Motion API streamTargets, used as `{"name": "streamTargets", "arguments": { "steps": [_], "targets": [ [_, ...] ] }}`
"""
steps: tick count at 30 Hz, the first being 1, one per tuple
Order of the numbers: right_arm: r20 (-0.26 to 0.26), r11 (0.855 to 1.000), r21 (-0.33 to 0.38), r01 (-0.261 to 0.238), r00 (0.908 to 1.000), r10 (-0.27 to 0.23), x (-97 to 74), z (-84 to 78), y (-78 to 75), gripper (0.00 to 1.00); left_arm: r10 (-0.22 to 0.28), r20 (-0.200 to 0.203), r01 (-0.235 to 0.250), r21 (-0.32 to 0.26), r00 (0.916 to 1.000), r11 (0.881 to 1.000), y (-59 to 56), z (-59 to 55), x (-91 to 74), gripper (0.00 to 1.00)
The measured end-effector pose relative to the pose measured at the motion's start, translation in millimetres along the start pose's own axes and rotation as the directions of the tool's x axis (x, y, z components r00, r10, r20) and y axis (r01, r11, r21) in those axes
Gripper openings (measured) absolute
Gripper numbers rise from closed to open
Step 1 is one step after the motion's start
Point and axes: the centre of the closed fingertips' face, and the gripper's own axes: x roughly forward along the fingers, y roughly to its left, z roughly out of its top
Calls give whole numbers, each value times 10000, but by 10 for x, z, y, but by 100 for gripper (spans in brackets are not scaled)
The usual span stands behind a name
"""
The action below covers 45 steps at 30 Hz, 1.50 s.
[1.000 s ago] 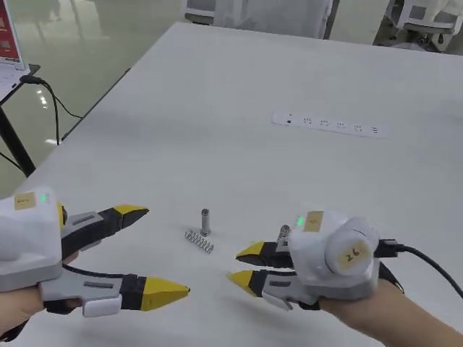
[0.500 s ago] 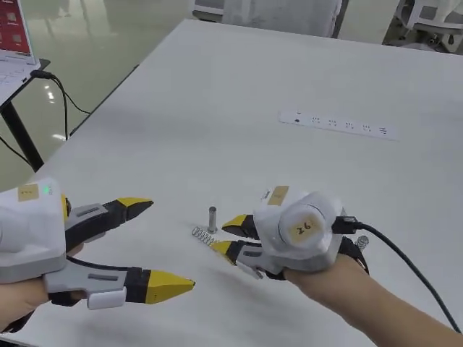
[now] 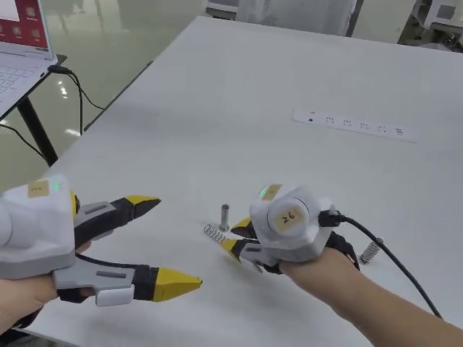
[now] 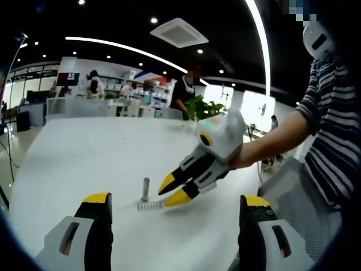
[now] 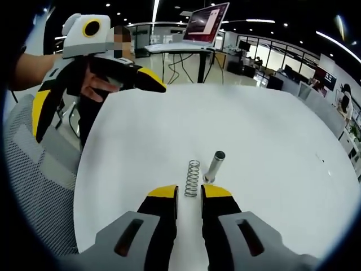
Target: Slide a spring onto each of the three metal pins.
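A bare metal pin (image 3: 225, 217) stands upright on the white table (image 3: 217, 108). A loose spring (image 3: 213, 233) lies flat beside it. My right gripper (image 3: 236, 235) is low over the table, narrowly open, its yellow tips just right of the spring. In the right gripper view, the spring (image 5: 192, 178) lies lengthwise with its near end at the gap of my right gripper (image 5: 190, 192), and the pin (image 5: 214, 166) is just right of it. My left gripper (image 3: 163, 242) hovers wide open to the left, holding nothing. Further right stands another pin carrying a spring (image 3: 370, 251).
A white power strip (image 3: 354, 124) lies further back on the table. A laptop (image 3: 22, 36) sits on a stand off the table's left edge, with cables hanging beside it. The right gripper's black cable (image 3: 394, 264) trails over the table toward the near right.
My right gripper has moved left, away from the pin on the right, up to the loose spring. The left gripper has stayed open in about the same place. The head camera shifted.
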Motion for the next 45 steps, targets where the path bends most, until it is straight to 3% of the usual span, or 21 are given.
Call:
{"name": "streamTargets", "arguments": {
  "steps": [17, 27, 37, 45],
  "targets": [
    [-558, 10000, -67, -74, 9984, 71, 186, -99, -19, 10, 50, -79, -50, -51, 10000, 10000, -32, -42, -26, 90],
    [-433, 9994, 307, -185, 9989, 199, 185, -123, -24, 8, -35, -117, 34, -69, 9999, 10000, -65, -50, -8, 89],
    [-230, 9984, -77, -567, 9981, 565, -87, -136, 119, 7, -804, -325, 809, 124, 9962, 9966, -205, -66, 122, 88],
    [36, 9970, -352, -692, 9976, 694, -378, -154, 142, 7, -1807, -935, 1861, 532, 9791, 9811, -373, -94, 292, 81]
  ]
}}
